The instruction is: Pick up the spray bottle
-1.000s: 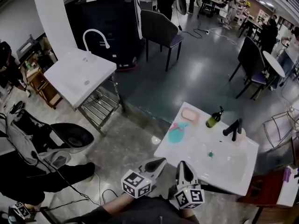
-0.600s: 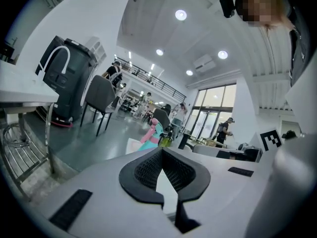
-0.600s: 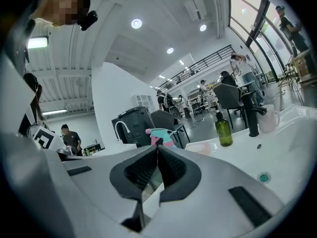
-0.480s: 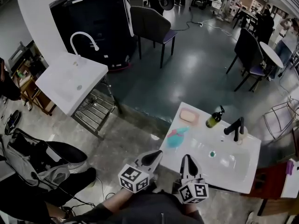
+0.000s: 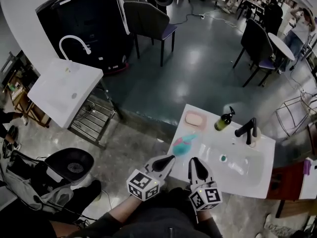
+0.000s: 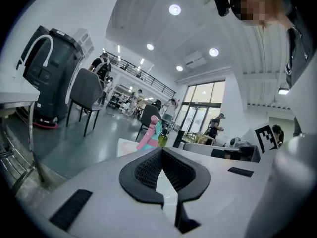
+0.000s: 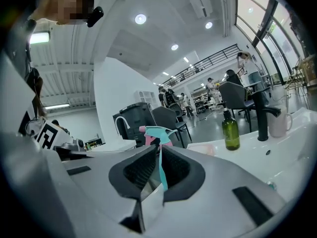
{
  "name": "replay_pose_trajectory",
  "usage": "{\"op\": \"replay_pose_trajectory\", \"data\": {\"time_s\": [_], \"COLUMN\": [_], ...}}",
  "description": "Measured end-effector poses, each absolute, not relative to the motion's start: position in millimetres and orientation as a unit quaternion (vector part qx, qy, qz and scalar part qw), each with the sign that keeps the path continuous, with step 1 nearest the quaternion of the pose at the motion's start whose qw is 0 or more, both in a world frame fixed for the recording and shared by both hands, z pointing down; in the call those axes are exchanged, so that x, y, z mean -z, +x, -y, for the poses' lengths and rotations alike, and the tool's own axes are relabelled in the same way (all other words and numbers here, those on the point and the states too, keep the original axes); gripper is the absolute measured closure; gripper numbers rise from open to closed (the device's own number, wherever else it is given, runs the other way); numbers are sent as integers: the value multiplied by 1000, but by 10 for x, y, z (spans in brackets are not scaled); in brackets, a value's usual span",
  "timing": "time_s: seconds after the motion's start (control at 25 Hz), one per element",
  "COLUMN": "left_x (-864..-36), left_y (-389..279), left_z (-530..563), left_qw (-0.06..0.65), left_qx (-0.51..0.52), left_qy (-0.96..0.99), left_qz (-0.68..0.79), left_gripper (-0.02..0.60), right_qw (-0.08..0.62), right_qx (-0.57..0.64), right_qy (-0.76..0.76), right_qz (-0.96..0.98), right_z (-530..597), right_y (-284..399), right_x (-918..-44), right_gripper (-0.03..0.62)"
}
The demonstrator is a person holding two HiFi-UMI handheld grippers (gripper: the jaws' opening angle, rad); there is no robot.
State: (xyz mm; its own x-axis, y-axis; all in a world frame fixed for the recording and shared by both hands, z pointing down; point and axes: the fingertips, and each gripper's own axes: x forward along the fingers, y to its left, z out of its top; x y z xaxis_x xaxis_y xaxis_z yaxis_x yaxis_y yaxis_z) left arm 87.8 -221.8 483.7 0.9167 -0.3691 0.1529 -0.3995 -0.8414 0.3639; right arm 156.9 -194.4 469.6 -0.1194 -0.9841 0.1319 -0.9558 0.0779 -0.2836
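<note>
The spray bottle (image 5: 184,144), teal with a pink head, lies near the front left corner of the white sink counter (image 5: 257,180). It shows past the jaw tips in the left gripper view (image 6: 150,135) and the right gripper view (image 7: 157,132). My left gripper (image 5: 166,161) hangs just short of the counter's near edge, its jaws together with nothing between them. Beside it, my right gripper (image 5: 197,166) is over the counter's front edge, also shut and empty. Both point at the bottle, a short way from it.
On the counter stand a green pump bottle (image 5: 224,120), a black faucet (image 5: 247,130) and a pink soap bar (image 5: 195,119). A second white sink (image 5: 64,86) stands at the left, a dark chair (image 5: 146,21) behind, and a round black stool (image 5: 74,165) on the floor.
Both grippers have moved forward toward the sink counter, which now sits closer in the head view. Their jaws have stayed together.
</note>
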Motion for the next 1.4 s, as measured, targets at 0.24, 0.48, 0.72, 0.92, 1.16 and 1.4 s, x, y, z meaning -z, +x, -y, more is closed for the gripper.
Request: {"op": "replay_pose_trajectory", "data": {"time_s": [0.24, 0.48, 0.72, 0.92, 1.16, 1.4], "left_x": [-4856, -4967, -5059, -5137, -5250, -5311], "left_y": [990, 991, 930, 834, 794, 797], "left_z": [2294, 2343, 2403, 2510, 2666, 2705], "left_qw": [195, 219, 241, 248, 252, 248], "left_qx": [-33, -46, -48, -46, -48, -54], "left_qy": [959, 946, 931, 920, 910, 908], "left_qz": [204, 235, 268, 299, 325, 333], "left_gripper": [577, 577, 577, 577, 577, 577], "right_qw": [17, -11, -41, -78, -80, -100], "right_qx": [147, 119, 149, 134, 127, 86], "right_qy": [-624, -581, -548, -516, -481, -445], "right_qz": [-767, -805, -822, -842, -864, -886], "right_z": [2125, 2253, 2421, 2533, 2693, 2780], "right_y": [1527, 1438, 1503, 1543, 1514, 1410], "right_x": [-4754, -4752, -4918, -5067, -5198, -5300], "right_gripper": [561, 317, 198, 195, 195, 195]}}
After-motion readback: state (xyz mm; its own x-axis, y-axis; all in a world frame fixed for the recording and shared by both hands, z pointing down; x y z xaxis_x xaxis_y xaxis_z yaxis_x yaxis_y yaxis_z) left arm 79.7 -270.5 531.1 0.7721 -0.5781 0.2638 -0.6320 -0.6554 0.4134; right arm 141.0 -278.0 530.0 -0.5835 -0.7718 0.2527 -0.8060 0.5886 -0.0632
